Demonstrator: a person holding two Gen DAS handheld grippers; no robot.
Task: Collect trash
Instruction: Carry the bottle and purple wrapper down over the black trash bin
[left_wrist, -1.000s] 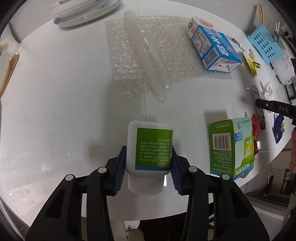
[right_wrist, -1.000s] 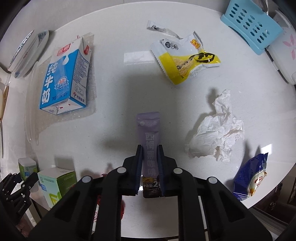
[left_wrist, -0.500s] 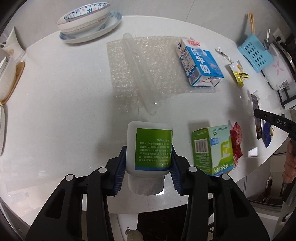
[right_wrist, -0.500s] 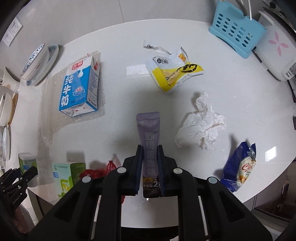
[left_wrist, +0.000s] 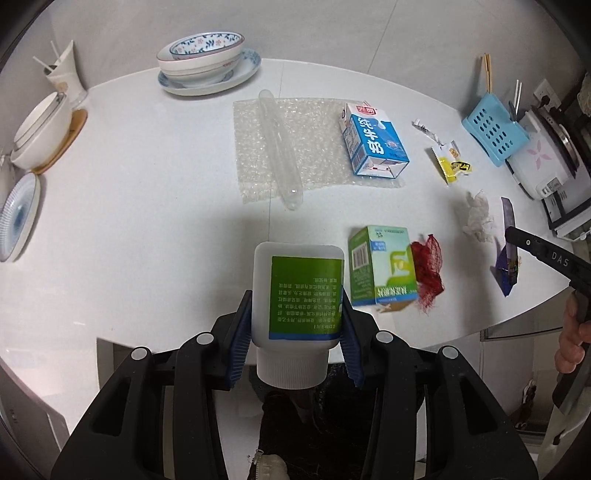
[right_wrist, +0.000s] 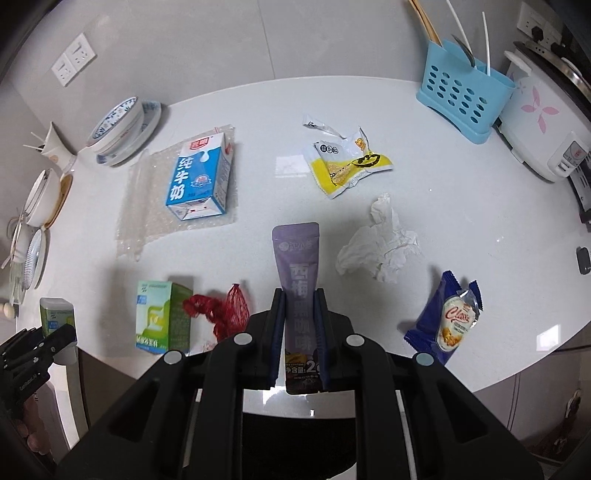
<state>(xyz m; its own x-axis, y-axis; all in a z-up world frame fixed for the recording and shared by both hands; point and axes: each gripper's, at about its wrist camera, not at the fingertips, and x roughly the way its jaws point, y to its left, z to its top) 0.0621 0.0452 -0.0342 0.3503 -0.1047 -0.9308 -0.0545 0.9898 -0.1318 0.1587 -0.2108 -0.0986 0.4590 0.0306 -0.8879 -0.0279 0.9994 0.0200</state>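
Left view: my left gripper (left_wrist: 297, 326) clamps the white plastic bottle with the green label (left_wrist: 298, 295) (cap towards me) above the white table (left_wrist: 147, 206). Right view: my right gripper (right_wrist: 299, 332) pinches the purple foil sachet (right_wrist: 298, 280), crumpled white tissue (right_wrist: 380, 245) lying just beyond.

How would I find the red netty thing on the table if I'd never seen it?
Start at the white round table and go to its near edge, where a green and white cardboard box stands. The crumpled red mesh net lies right beside that box, towards the purple sachet held in the tongs. It is the only red, see-through, netted scrap there.
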